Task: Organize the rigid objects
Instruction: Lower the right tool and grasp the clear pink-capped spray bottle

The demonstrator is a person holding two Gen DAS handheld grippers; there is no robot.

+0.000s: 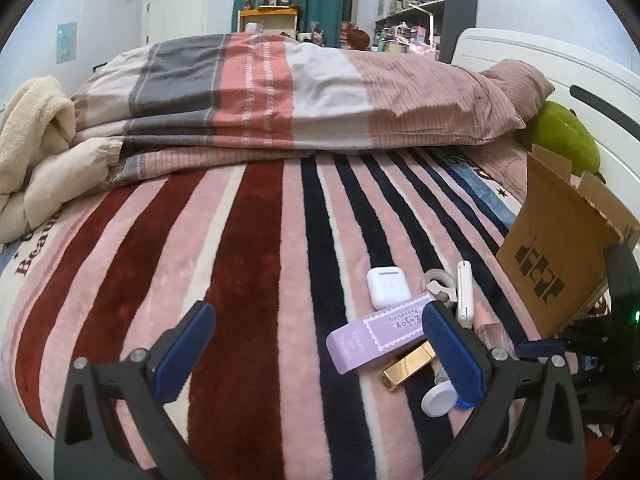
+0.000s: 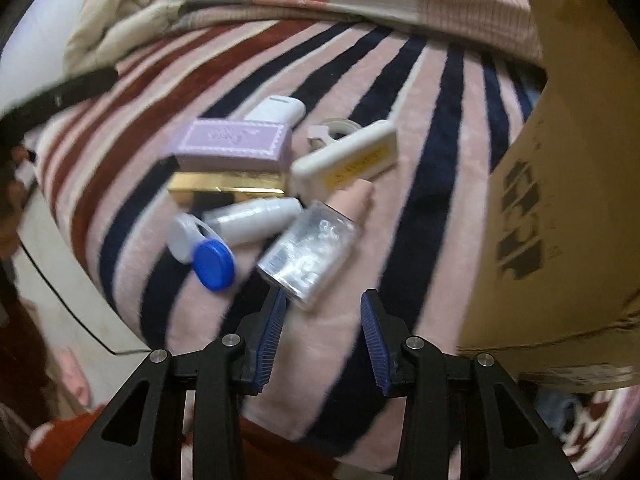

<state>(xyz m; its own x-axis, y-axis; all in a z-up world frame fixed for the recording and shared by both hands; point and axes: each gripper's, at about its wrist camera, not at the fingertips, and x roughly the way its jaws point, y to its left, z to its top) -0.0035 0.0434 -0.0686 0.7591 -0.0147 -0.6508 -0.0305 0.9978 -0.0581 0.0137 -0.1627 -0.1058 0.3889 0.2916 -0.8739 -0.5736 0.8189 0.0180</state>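
Small items clustered mid-frame on striped blanket point(image 2: 440, 208): clear flat bottle point(image 2: 308, 252), long axis diagonal, pink cap toward upper right. Right gripper point(image 2: 323, 336) spread, empty; left gripper point(image 1: 320, 356) spread, empty. Cardboard box point(image 2: 568, 184) at right.

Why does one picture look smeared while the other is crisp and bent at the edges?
Right wrist view: motion blur smears the purple box, clear bottle and cardboard box; only the right gripper looks sharp. Left wrist view: sharp, but the fisheye bows the blanket stripes; the gold case glints.
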